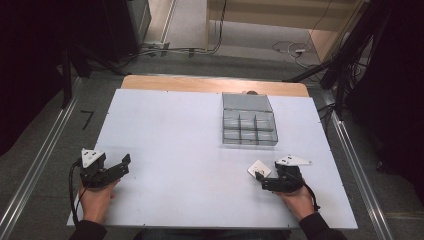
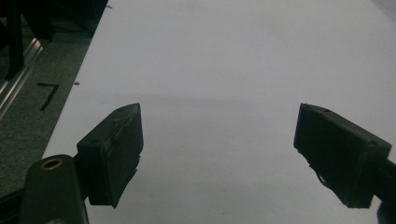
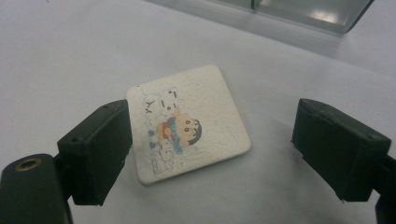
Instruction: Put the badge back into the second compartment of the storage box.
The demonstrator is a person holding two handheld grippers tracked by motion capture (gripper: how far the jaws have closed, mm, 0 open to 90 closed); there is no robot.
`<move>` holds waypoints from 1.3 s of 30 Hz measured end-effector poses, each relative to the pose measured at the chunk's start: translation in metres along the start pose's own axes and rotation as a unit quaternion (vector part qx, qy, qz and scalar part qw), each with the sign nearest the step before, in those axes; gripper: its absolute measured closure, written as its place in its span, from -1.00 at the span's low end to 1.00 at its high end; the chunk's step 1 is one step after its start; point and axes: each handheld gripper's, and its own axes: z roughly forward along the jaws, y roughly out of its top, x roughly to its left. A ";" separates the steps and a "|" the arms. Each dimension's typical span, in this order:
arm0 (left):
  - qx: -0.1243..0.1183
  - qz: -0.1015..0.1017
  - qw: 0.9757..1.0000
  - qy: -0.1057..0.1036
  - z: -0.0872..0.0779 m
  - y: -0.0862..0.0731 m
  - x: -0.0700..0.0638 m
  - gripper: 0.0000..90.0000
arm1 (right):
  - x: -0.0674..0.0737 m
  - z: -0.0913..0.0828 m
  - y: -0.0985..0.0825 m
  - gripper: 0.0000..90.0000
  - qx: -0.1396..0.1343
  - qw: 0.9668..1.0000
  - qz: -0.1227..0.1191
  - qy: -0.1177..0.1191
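Cartoon-printed tile (image 3: 189, 126), thin, stiff and probably light, lies flat between the open right claw (image 3: 210, 149), best pinched by opposite edges.

You have one white square coaster (image 3: 189, 123) with a cartoon print, one clear compartment box (image 1: 248, 120) with six visible compartments, one white table board (image 1: 170, 130), and two grippers: left gripper (image 1: 125, 162), right gripper (image 1: 261, 180).

A square coaster (image 1: 259, 168) lies on the table (image 1: 170, 135), near the compartment box (image 1: 248, 121).
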 end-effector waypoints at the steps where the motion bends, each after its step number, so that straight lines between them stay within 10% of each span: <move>1: 0.000 0.000 1.000 0.000 0.000 0.000 0.000 -0.64 | 0.000 0.000 0.000 -0.75 0.000 1.000 0.000 0.000; 15: -0.001 -0.001 1.000 0.000 0.000 0.000 0.000 -0.64 | 0.012 0.006 -0.002 -0.63 0.007 0.999 -0.044 -0.016; 39: -0.009 -0.004 1.000 0.000 -0.003 0.000 0.001 -0.63 | 0.014 -0.002 0.005 -0.30 -0.014 0.998 -0.052 -0.011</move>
